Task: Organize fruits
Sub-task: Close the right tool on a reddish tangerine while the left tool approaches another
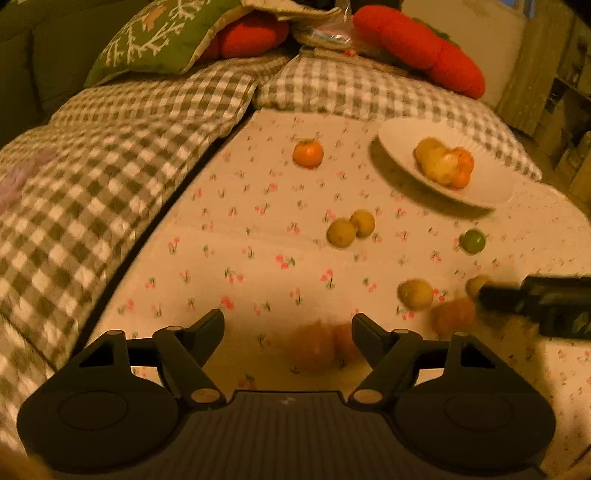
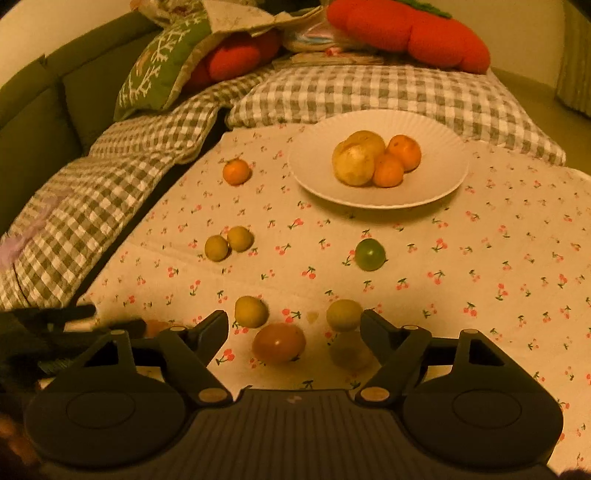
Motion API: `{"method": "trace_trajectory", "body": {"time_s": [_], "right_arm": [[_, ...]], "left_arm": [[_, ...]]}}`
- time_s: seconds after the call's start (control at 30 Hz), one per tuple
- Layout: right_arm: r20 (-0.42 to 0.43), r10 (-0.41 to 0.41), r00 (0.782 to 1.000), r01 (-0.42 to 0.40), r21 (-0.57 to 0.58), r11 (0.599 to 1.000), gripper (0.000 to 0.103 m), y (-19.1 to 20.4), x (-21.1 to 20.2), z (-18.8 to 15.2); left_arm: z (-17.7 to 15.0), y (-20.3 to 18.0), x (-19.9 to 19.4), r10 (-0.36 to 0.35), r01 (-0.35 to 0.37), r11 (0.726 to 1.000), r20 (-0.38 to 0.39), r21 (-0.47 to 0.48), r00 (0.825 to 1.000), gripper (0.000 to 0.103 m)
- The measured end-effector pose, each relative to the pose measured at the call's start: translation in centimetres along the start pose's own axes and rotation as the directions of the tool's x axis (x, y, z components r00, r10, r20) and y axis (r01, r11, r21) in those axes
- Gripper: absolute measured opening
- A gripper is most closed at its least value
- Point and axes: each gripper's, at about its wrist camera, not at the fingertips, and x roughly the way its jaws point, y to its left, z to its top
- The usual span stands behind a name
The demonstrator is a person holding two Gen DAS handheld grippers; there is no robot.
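Note:
A white plate (image 2: 436, 177) at the back of the cherry-print cloth holds a big yellow fruit (image 2: 356, 158) and two oranges (image 2: 397, 160). My right gripper (image 2: 294, 319) is open low over the cloth. Between its fingers lie a reddish-orange fruit (image 2: 279, 343), a yellow fruit (image 2: 251, 312) and a pale yellow one (image 2: 343, 314) close to the right finger. My left gripper (image 1: 287, 325) is also open, with a blurred orange fruit (image 1: 314, 347) lying between its fingers. The right gripper's black finger (image 1: 535, 299) shows at the right edge of the left wrist view.
Loose on the cloth are an orange (image 2: 236, 171), a pair of small yellow fruits (image 2: 229, 243) and a green fruit (image 2: 370, 254). Checked cushions (image 2: 147, 147) border the cloth at the left and back, with red pillows (image 2: 406, 33) and a green pillow (image 2: 162, 66) behind.

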Motion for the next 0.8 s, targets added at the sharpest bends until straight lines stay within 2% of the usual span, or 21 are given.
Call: {"method": "trace_trajectory", "body": {"time_s": [0.1,0.23,0.33,0.4,0.5,0.57,0.6,0.7,0.73,0.8], "right_arm": [[-0.021,-0.013,1.000,0.012,-0.024,1.000,0.073,0.5,0.8,-0.1],[-0.042,-0.027,0.999,0.025,-0.055,0.998,0.069,1.1,1.7,-0.4],[-0.046,-0.041,0.998,0.037,-0.083,0.996,0.066,1.6,2.2,-0.4],[-0.054,-0.047,0.997,0.042,-0.099,0.994,0.062,1.8,2.5,-0.6],[-0.073,-0.052,0.996,0.043,-0.111,0.993,0.052,2.0,3.3,-0.9],[-0.074,-0.072,0.995,0.062,-0.129,0.990,0.037,2.2,3.8,-1.0],[-0.072,-0.075,0.995,0.065,-0.134,0.989,0.035,2.3,3.9,-1.0],[-0.063,-0.076,0.995,0.066,-0.135,0.989,0.034,2.4,3.8,-0.9],[-0.061,-0.073,0.995,0.064,-0.134,0.989,0.034,2.4,3.7,-0.8],[-0.053,-0.076,0.996,0.068,-0.136,0.988,0.034,2.4,3.3,-0.6]], "left_arm": [[0.6,0.6,0.0,0.007,-0.007,1.000,0.000,0.002,1.000,0.067],[-0.1,-0.1,0.9,0.026,-0.024,0.999,-0.051,0.032,0.998,0.067],[-0.4,-0.5,0.9,-0.017,0.017,1.000,-0.071,0.000,0.997,0.067],[-0.7,-0.7,1.1,-0.012,0.010,1.000,-0.076,-0.021,0.997,0.067],[-0.9,-0.8,1.5,-0.020,0.015,0.999,-0.088,-0.051,0.996,0.067],[-1.0,-0.9,1.7,-0.027,0.022,0.998,-0.102,-0.052,0.994,0.067],[-1.0,-1.0,1.7,-0.018,0.014,0.999,-0.101,-0.047,0.995,0.067],[-1.2,-0.9,1.9,0.000,-0.003,0.999,-0.095,-0.034,0.995,0.069],[-1.3,-0.8,2.1,-0.003,-0.001,0.999,-0.091,-0.039,0.996,0.073],[-1.4,-0.3,2.4,-0.022,0.014,0.997,-0.100,-0.074,0.995,0.074]]}}
